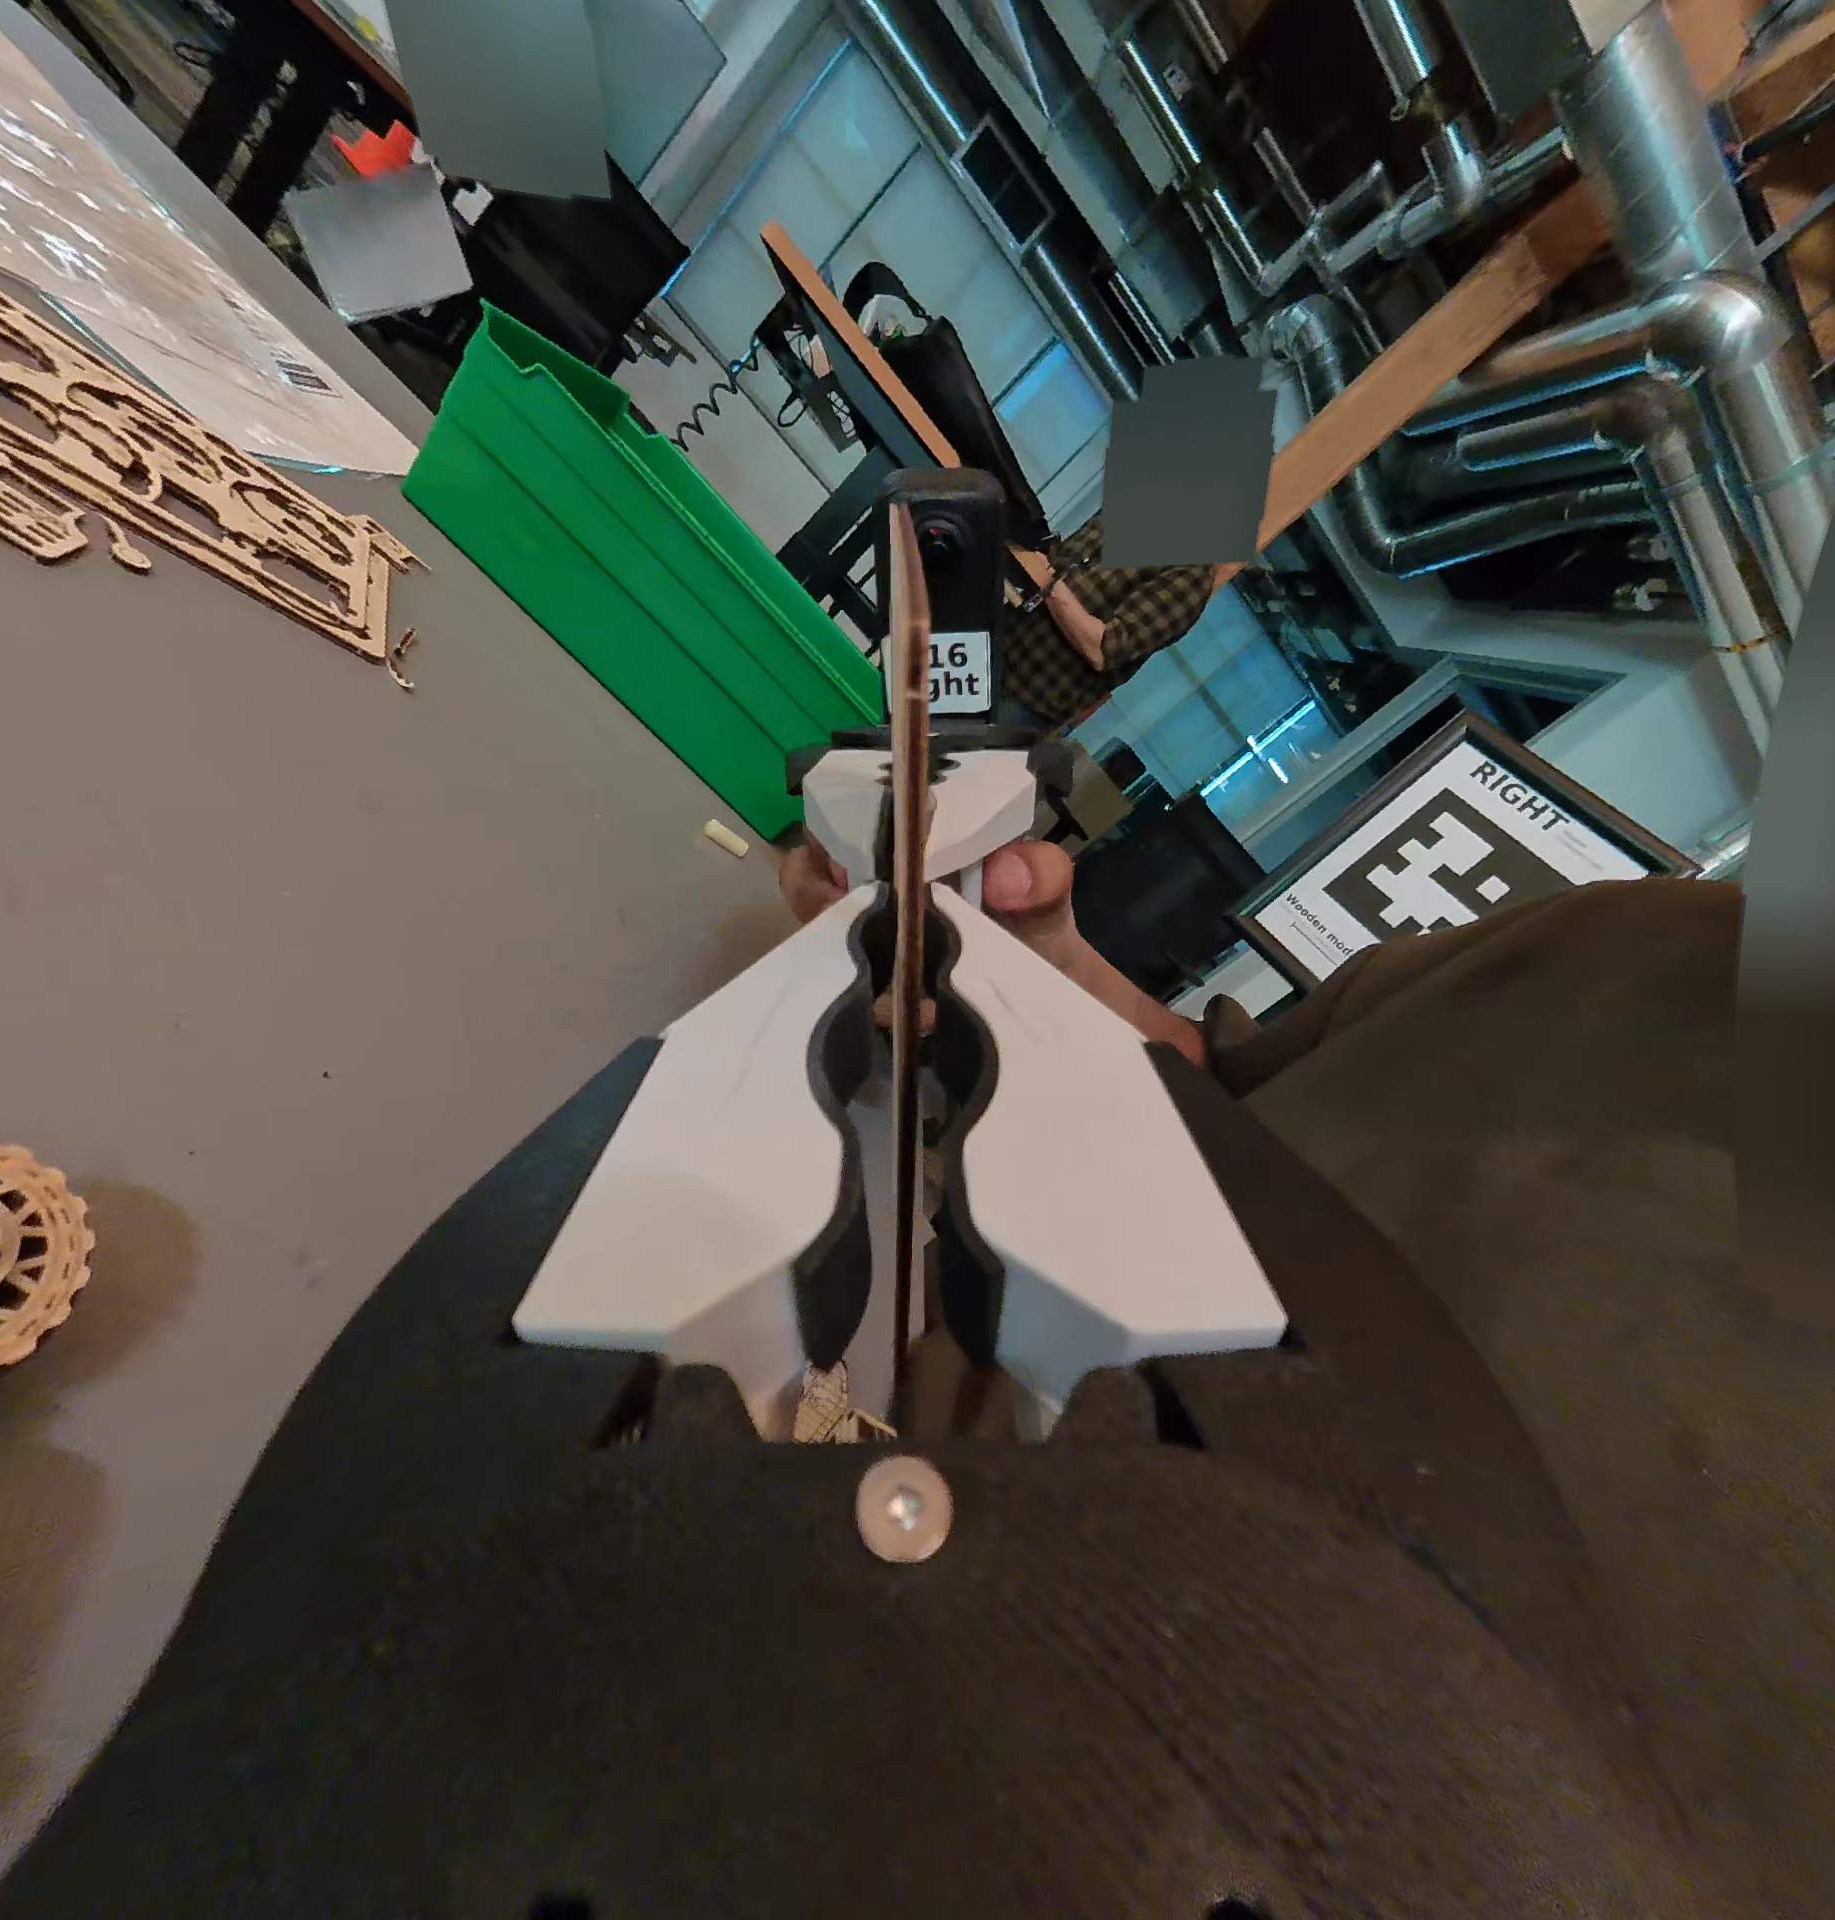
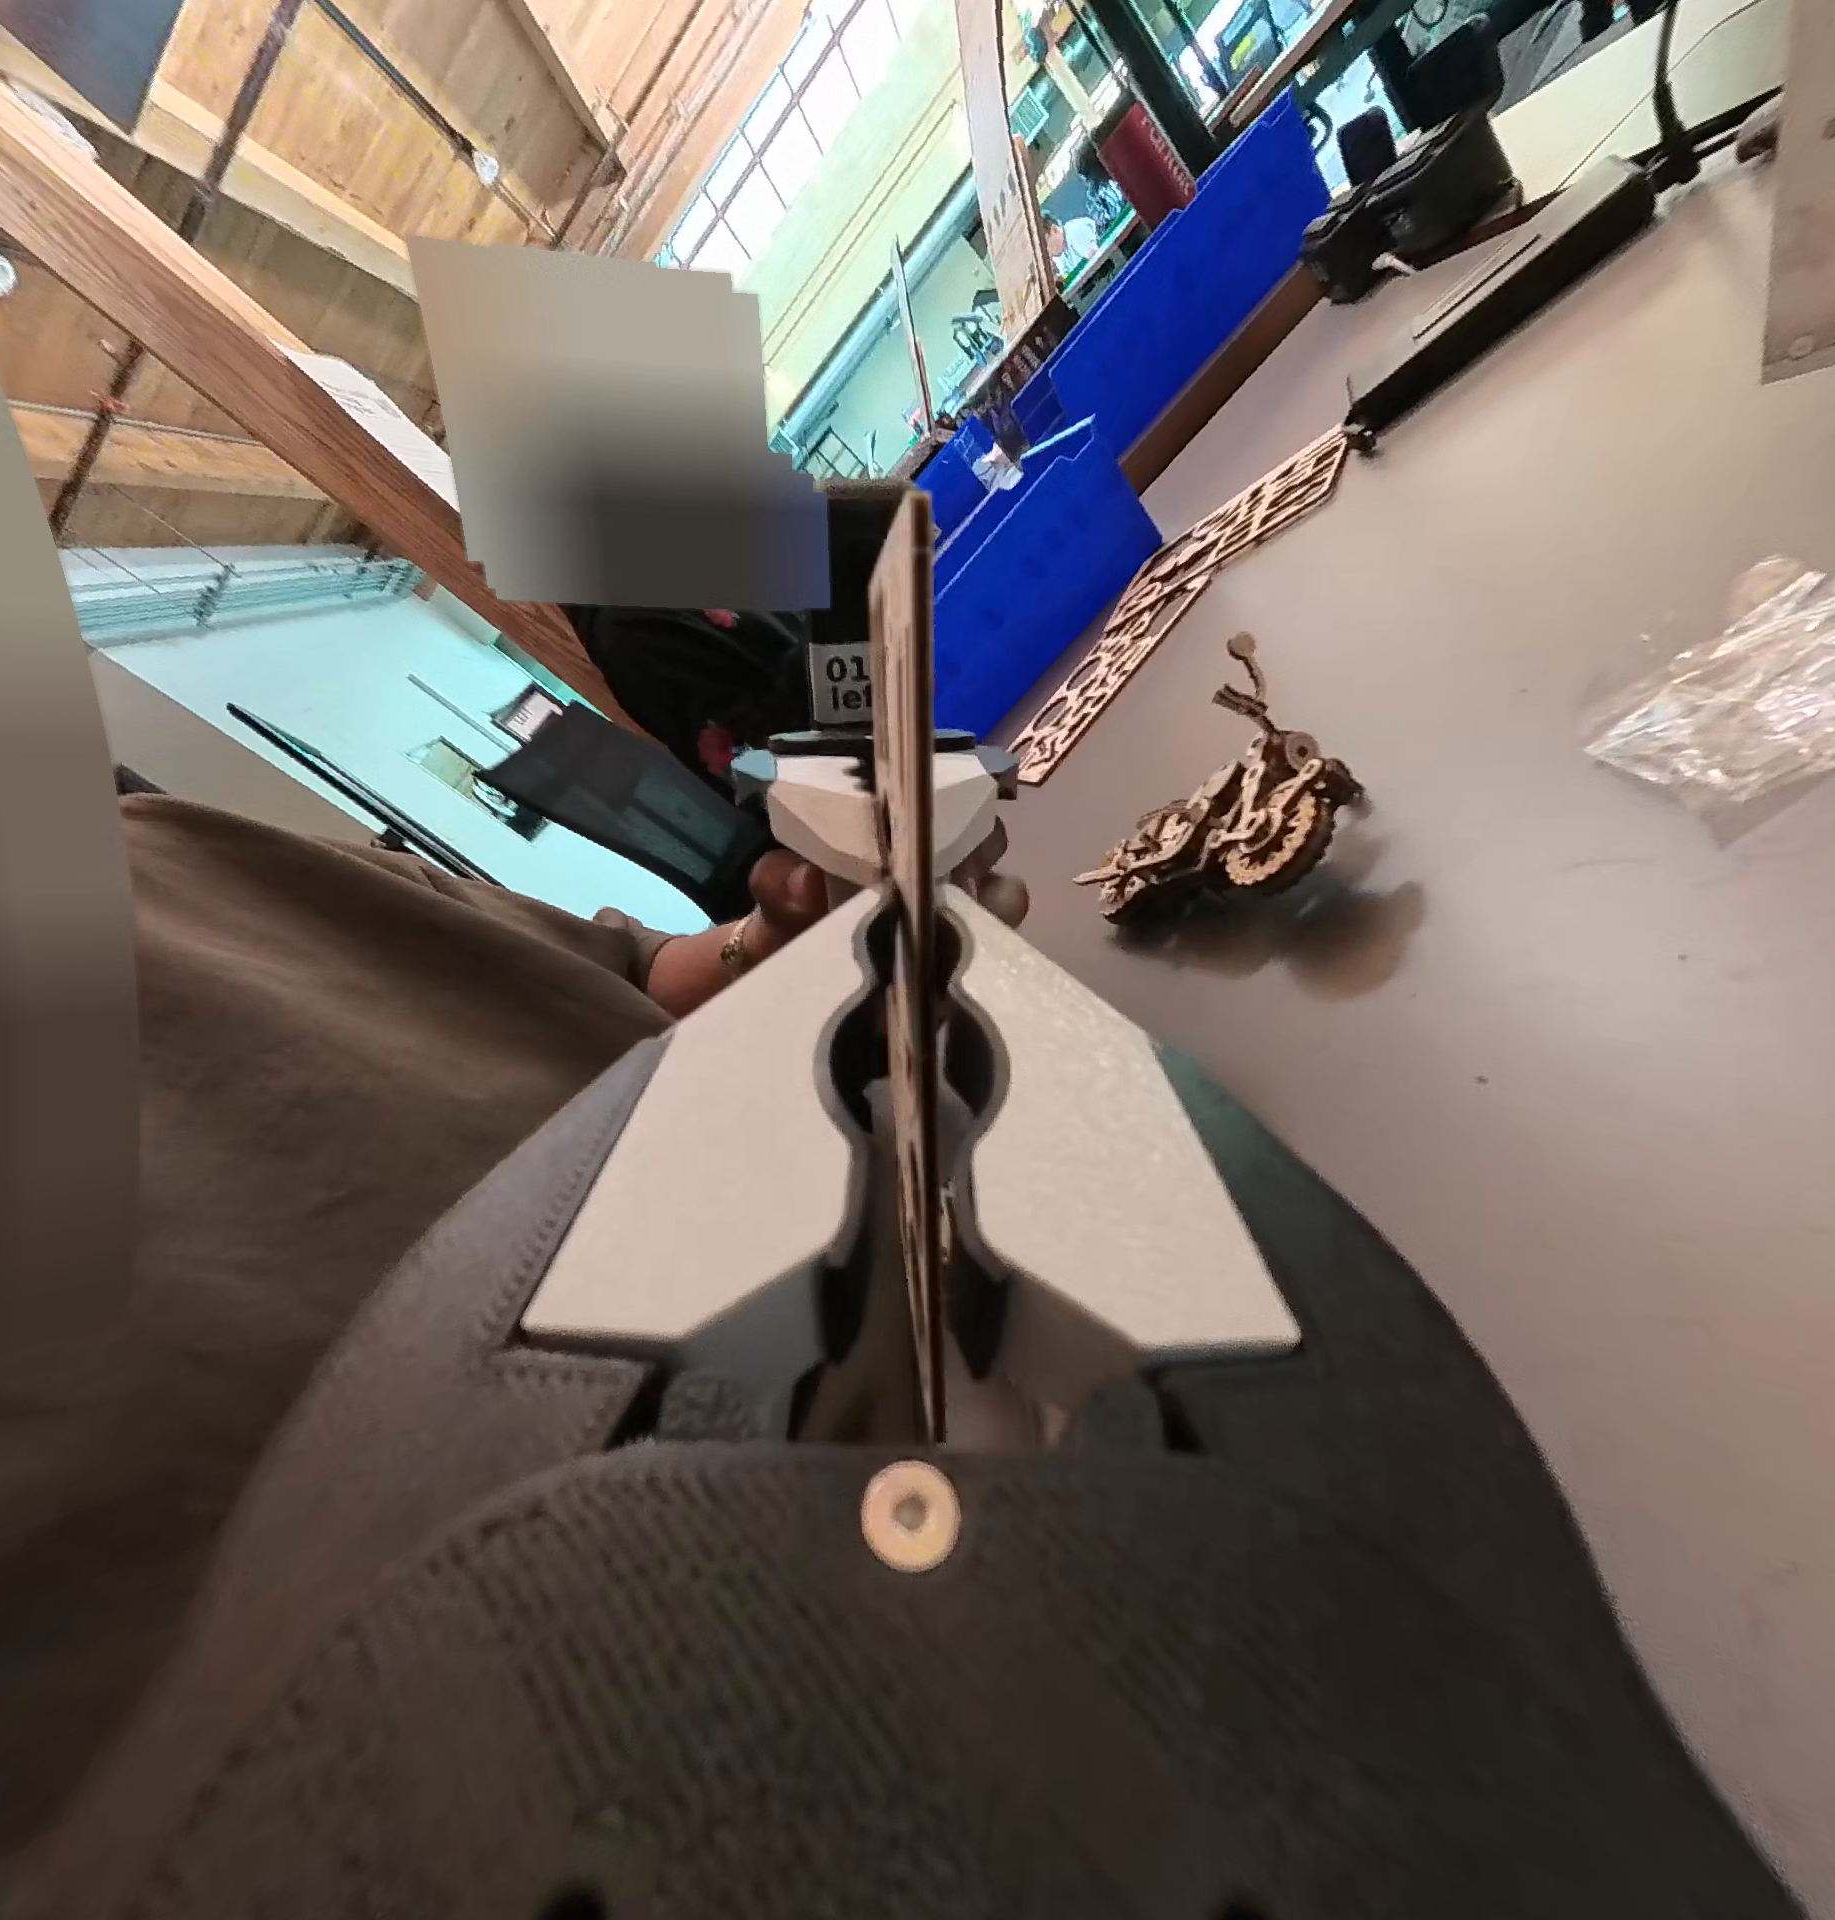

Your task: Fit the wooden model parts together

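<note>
A thin wooden parts sheet (image 1: 907, 644) stands edge-on between both grippers, held above the grey table (image 1: 373, 935). My left gripper (image 1: 905, 909) is shut on one end of it. The right gripper (image 1: 908, 821) faces it, shut on the other end, with a hand (image 1: 1027, 883) behind it. In the right wrist view the same sheet (image 2: 905, 644) runs edge-on through my right gripper (image 2: 908, 904), which is shut on it, and the left gripper (image 2: 882, 816) clamps its far end. The sheet's faces are mostly hidden.
A green bin (image 1: 622, 582), a stack of cut wooden sheets (image 1: 165, 468) and a wooden wheel (image 1: 9, 1257) are on the table to the left. A wooden motorcycle model (image 2: 1235, 810), another wooden sheet (image 2: 1183, 603), blue bins (image 2: 1100, 468) and a clear plastic bag (image 2: 1744, 696) are to the right. The grippers are tip to tip, or close to it.
</note>
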`<control>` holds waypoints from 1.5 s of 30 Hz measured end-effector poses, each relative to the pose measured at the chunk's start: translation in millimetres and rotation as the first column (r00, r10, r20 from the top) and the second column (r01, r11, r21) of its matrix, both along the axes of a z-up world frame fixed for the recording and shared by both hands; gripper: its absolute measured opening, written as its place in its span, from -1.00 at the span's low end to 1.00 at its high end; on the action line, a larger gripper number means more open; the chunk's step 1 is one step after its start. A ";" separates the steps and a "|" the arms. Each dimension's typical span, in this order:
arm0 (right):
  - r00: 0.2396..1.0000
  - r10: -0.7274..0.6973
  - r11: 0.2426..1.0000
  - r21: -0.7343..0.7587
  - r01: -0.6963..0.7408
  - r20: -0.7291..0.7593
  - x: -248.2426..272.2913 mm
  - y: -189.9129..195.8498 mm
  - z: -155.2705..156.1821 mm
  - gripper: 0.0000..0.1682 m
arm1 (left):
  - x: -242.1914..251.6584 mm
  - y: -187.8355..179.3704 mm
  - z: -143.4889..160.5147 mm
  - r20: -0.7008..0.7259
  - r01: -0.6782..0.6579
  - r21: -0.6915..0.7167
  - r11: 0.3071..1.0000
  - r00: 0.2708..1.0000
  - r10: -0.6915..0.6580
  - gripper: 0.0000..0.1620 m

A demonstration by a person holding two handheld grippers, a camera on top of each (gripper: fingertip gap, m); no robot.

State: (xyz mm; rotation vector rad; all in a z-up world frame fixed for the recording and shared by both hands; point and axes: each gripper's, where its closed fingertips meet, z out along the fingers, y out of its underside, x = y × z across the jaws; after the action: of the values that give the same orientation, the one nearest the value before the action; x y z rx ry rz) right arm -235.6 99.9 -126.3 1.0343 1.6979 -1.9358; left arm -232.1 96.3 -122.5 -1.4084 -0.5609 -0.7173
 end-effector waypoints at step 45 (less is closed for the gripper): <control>0.985 -0.012 0.928 0.366 0.076 -0.173 0.5 5.7 -13.6 -0.85 | 8.7 3.1 -7.2 -0.169 -0.040 -0.152 0.988 0.986 0.014 -0.98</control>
State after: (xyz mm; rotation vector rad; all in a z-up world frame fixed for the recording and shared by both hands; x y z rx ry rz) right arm -235.1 105.6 -139.9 1.0658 2.2180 -1.8111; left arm -223.4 99.4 -129.7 -1.5861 -0.5114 -0.5360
